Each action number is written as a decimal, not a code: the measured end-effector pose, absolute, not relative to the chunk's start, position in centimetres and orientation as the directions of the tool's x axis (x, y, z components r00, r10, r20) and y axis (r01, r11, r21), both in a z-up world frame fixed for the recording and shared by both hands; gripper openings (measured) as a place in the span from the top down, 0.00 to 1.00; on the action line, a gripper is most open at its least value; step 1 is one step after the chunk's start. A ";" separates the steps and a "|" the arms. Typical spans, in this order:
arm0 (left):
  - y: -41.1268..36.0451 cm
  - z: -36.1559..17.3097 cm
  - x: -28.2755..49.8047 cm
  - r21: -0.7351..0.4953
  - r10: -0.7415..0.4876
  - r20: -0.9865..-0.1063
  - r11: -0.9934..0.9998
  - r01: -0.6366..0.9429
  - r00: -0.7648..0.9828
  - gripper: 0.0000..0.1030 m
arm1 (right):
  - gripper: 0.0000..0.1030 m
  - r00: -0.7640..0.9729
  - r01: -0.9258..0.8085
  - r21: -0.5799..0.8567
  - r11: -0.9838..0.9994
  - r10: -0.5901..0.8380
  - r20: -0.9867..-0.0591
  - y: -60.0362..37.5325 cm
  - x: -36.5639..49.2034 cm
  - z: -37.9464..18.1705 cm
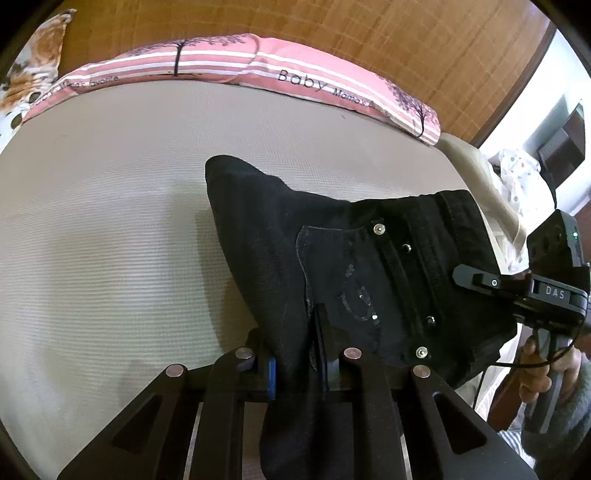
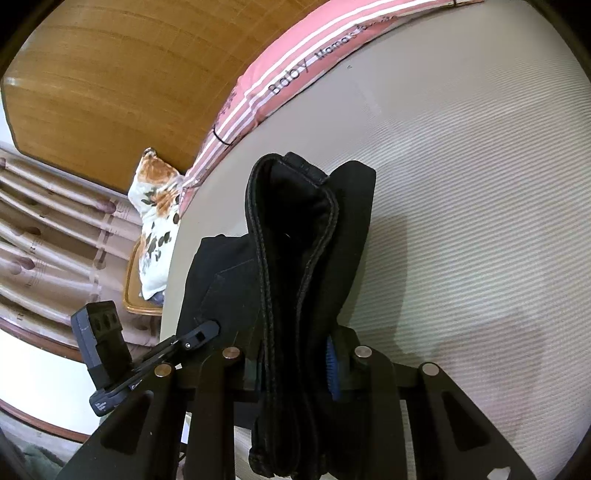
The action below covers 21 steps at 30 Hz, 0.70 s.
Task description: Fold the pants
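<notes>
We have the black pants (image 1: 369, 266) pinched at both ends of the waist and hanging over the bed (image 1: 110, 221), with dark denim draping down past our jaws toward the pale ribbed sheet. The left gripper (image 1: 295, 354) is clamped on a fold of cloth beside the stitched, sequinned pocket, and the right gripper (image 2: 295, 354) is clamped on the thick doubled waistband, whose seamed edges run up between its fingers. We judge the denim to be fairly heavy and stiff at the seams, rivets and waistband, yet limp across the legs, so it should sag and swing when carried but is unlikely to slip from the pads. The waistband looks like the surest place to hold, since the layered hem gives the jaws something firm to bite; thin single-layer cloth would bunch. Beyond the pants lie a pink striped pillow (image 1: 258, 62), a floral cushion (image 2: 159, 206) and a wooden headboard (image 1: 332, 26).
</notes>
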<state>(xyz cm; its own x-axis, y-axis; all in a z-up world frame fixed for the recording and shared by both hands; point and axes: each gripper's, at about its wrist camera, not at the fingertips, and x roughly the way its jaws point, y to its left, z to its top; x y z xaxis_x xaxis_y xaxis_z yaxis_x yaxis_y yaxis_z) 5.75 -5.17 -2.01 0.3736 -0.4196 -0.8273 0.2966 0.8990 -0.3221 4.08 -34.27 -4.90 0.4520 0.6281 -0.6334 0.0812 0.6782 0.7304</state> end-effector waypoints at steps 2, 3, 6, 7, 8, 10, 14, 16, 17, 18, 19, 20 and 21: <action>-4.6 -1.7 5.9 -0.320 -0.416 -0.824 0.902 0.289 0.385 0.84 | 0.77 0.448 0.078 0.735 0.673 0.635 -0.629 -33.7 4.5 -5.0; -4.4 -1.7 6.1 -0.319 -0.413 -0.823 0.904 0.285 0.389 0.84 | 0.77 0.444 0.076 0.739 0.669 0.641 -0.626 -33.3 4.7 -5.0; -3.4 -1.6 6.6 -0.316 -0.405 -0.821 0.909 0.270 0.403 0.84 | 0.77 0.439 0.068 0.747 0.662 0.652 -0.618 -32.4 5.5 -5.0; -3.2 -1.5 6.7 -0.315 -0.403 -0.820 0.911 0.266 0.407 0.84 | 0.77 0.437 0.066 0.749 0.659 0.656 -0.615 -32.1 5.7 -5.1; -2.8 -1.4 7.1 -0.313 -0.399 -0.818 0.913 0.262 0.413 0.84 | 0.77 0.437 0.064 0.751 0.657 0.658 -0.613 -31.9 6.1 -5.1; -2.4 -1.2 7.7 -0.309 -0.396 -0.815 0.915 0.261 0.423 0.84 | 0.77 0.436 0.061 0.756 0.652 0.664 -0.608 -31.4 6.8 -5.1; -1.7 -1.0 9.2 -0.290 -0.378 -0.816 0.922 0.257 0.438 0.84 | 0.77 0.435 0.055 0.761 0.647 0.670 -0.601 -30.4 8.5 -5.2; -1.4 -1.0 9.8 -0.284 -0.374 -0.814 0.924 0.256 0.444 0.84 | 0.77 0.434 0.055 0.763 0.644 0.672 -0.600 -30.1 9.3 -5.2; -1.4 -1.0 10.1 -0.282 -0.371 -0.814 0.925 0.254 0.446 0.84 | 0.77 0.432 0.054 0.762 0.645 0.673 -0.600 -29.9 9.7 -5.2; -1.2 -1.0 10.4 -0.282 -0.369 -0.814 0.926 0.252 0.448 0.84 | 0.77 0.430 0.054 0.762 0.646 0.674 -0.601 -29.8 10.0 -5.2; -1.1 -1.0 10.7 -0.283 -0.369 -0.814 0.926 0.249 0.449 0.84 | 0.77 0.427 0.053 0.761 0.646 0.674 -0.602 -29.7 10.3 -5.2; -0.8 -1.0 11.0 -0.285 -0.369 -0.813 0.927 0.245 0.450 0.84 | 0.77 0.424 0.051 0.760 0.648 0.675 -0.604 -29.6 10.7 -5.1; -0.7 -1.1 11.3 -0.286 -0.369 -0.813 0.927 0.244 0.450 0.84 | 0.77 0.423 0.051 0.760 0.648 0.675 -0.605 -29.6 10.9 -5.1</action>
<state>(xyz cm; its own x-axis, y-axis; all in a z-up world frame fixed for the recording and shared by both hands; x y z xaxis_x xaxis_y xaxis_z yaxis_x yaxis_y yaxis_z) 11.25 -0.75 -1.07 0.4499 -0.3695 -0.8131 0.2439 0.9266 -0.2862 10.90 -29.60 -5.09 0.4230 0.6750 -0.6045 0.0513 0.6482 0.7597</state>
